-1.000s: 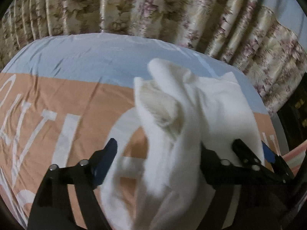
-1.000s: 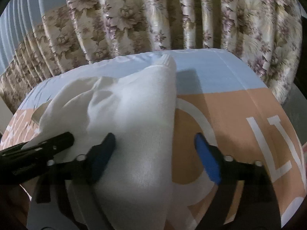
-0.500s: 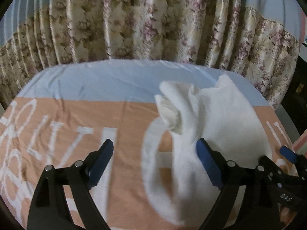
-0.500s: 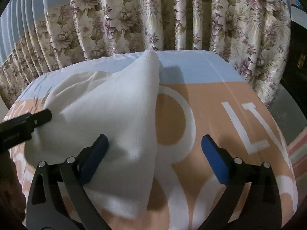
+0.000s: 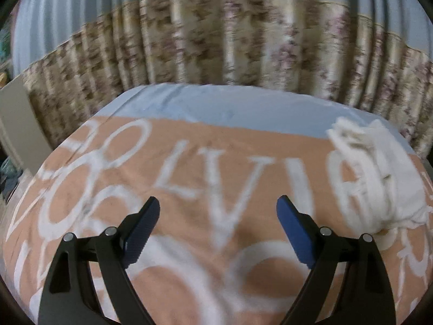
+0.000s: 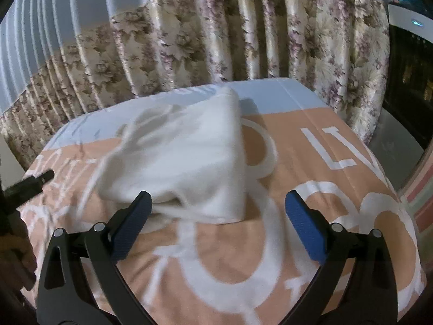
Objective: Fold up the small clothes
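A narrow pale panel is standing at the far left edge of the left wrist view, beside the floral curtain that is hanging behind the whole bed. The left gripper is hovering with its jaws spread apart over bare peach bedsheet printed with large white letters, nothing between them. The white garment is lying in a loosely folded heap on that sheet, well to the right of the left gripper and just ahead of the right gripper, whose jaws are gaping wide and gripping nothing. A dark appliance is standing at the far right.
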The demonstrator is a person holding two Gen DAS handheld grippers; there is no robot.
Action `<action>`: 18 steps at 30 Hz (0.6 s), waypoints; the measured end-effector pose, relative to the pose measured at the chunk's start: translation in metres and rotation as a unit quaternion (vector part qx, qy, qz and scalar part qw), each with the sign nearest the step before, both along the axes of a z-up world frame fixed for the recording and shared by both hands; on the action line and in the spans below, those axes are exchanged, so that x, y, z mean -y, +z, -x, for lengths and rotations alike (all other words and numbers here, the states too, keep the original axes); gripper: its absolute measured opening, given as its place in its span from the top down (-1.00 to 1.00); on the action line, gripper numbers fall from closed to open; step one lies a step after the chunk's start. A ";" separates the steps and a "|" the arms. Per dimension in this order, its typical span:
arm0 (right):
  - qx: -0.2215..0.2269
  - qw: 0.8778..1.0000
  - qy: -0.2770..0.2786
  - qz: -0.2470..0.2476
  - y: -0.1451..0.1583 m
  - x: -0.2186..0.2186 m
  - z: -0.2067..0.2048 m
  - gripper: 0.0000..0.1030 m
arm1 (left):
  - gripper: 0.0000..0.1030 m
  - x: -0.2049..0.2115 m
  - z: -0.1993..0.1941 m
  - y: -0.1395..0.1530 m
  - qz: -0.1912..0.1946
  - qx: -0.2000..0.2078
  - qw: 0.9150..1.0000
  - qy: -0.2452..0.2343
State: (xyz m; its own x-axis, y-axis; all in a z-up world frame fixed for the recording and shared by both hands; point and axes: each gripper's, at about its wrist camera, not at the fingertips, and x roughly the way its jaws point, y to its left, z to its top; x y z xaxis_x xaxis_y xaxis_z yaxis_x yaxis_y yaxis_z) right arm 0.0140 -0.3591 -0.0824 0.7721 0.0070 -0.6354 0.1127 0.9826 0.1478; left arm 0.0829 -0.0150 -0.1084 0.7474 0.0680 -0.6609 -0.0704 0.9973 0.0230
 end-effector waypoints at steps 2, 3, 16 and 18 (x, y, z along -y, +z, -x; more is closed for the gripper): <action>0.011 1.000 0.006 0.006 0.008 -0.017 0.005 -0.94 | -0.73 -0.014 0.012 0.000 -0.002 0.005 1.000 0.009; 0.013 1.000 0.006 0.010 0.010 -0.024 0.006 -0.94 | -0.73 -0.020 0.019 0.000 -0.002 0.005 1.000 0.011; 0.050 0.995 0.008 0.087 0.027 -0.118 0.062 -0.94 | -0.73 -0.030 0.114 0.019 -0.004 0.043 0.999 -0.013; 0.055 0.994 0.011 0.091 0.029 -0.125 0.066 -0.94 | -0.73 -0.033 0.118 0.025 0.012 0.054 0.998 -0.010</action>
